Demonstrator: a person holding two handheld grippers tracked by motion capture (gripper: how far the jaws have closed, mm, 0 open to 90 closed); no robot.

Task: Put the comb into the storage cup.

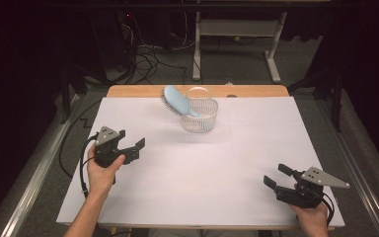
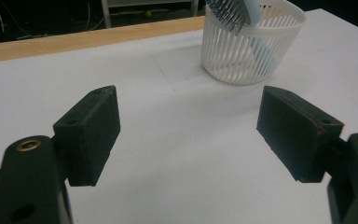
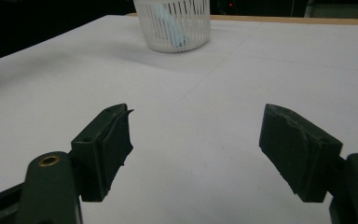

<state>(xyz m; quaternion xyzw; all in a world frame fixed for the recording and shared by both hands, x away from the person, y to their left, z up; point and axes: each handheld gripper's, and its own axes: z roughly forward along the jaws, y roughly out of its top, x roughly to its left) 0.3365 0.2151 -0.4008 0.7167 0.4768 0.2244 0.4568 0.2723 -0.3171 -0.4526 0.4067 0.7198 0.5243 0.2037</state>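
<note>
The brush [image 1: 177, 100] stands handle-down in the basket [image 1: 201, 118] at the far middle of the table [image 1: 256, 148], so placement appears complete, with the left gripper [image 1: 132, 144] and right gripper [image 1: 275, 176] both well apart from it, jaws apart and empty.
</note>
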